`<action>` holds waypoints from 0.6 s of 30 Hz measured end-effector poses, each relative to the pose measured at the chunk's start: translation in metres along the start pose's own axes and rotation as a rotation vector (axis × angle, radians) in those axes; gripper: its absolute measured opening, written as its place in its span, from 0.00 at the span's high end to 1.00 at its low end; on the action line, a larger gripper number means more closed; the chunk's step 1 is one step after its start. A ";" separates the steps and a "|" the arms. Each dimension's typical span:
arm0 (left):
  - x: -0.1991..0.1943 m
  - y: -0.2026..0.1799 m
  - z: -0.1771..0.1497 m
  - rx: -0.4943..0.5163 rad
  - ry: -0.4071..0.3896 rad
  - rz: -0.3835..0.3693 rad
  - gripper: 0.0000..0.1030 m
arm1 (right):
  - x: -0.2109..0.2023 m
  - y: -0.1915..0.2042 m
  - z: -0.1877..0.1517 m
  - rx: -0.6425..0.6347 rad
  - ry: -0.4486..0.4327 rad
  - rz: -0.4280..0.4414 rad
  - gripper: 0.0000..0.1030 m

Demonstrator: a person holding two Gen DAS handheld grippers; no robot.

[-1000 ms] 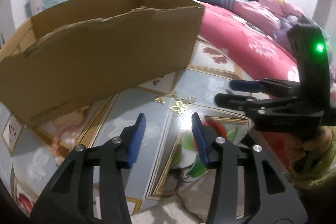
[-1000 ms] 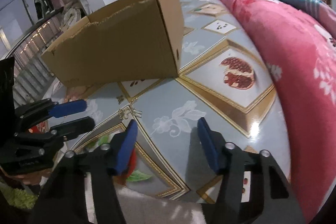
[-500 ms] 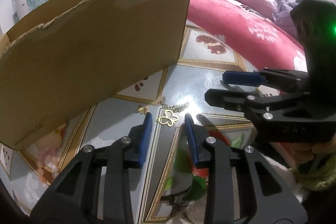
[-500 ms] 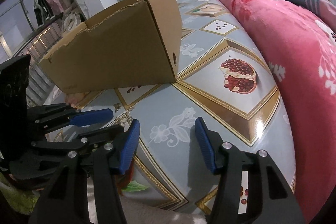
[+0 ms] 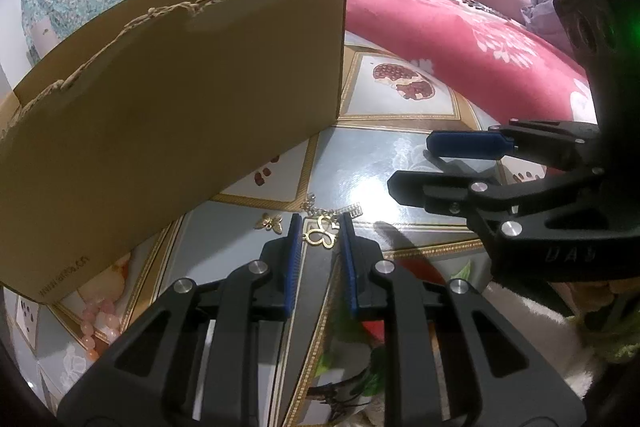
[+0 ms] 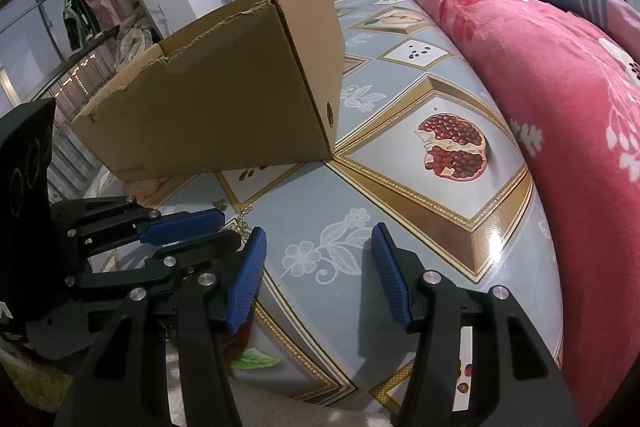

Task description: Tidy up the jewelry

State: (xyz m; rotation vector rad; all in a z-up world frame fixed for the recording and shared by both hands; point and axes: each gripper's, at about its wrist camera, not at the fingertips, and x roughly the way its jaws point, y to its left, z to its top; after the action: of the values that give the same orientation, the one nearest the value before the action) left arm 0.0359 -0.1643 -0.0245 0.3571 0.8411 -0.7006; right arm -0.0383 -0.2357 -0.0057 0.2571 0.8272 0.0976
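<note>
A gold butterfly pendant [image 5: 321,235] lies on the patterned tabletop, between the blue pads of my left gripper [image 5: 319,227]. The jaws have narrowed around it, with a small gap on each side. A smaller gold butterfly charm [image 5: 269,222] lies just left of it. A silvery chain piece [image 5: 335,209] lies just beyond. My right gripper [image 6: 316,239] is open and empty above the table; it also shows in the left wrist view [image 5: 420,163]. An open cardboard box [image 5: 168,107] stands behind the jewelry. Pink beads [image 5: 96,311] lie by the box's near corner.
A red flowered quilt [image 6: 560,87] runs along the table's right side. The cardboard box [image 6: 224,103] stands close on the left. The left gripper [image 6: 224,227] shows low on the left in the right wrist view. Two people sit far back.
My left gripper has moved forward and down to the butterfly pendant, and its jaws have narrowed around it. The right gripper has stayed open and shifted slightly.
</note>
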 end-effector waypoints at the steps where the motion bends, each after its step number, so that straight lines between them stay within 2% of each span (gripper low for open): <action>1: 0.001 -0.001 0.001 0.004 -0.001 0.002 0.83 | 0.000 0.000 0.000 0.001 0.000 0.000 0.48; 9: 0.000 0.002 -0.001 -0.011 -0.007 -0.015 0.85 | -0.001 -0.002 0.000 0.015 -0.004 -0.005 0.48; 10: 0.000 0.002 -0.001 -0.011 -0.007 -0.015 0.88 | -0.002 -0.002 0.000 0.015 -0.004 -0.005 0.48; 11: -0.001 0.002 -0.001 -0.010 -0.009 -0.017 1.00 | -0.002 -0.002 0.000 0.016 -0.004 -0.005 0.48; 18: -0.004 0.007 -0.006 -0.027 0.001 -0.031 1.00 | -0.002 -0.002 0.000 0.016 -0.003 -0.005 0.48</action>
State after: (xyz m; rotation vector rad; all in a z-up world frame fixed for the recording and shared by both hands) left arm 0.0357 -0.1545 -0.0251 0.3210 0.8575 -0.7176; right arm -0.0398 -0.2380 -0.0053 0.2702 0.8257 0.0862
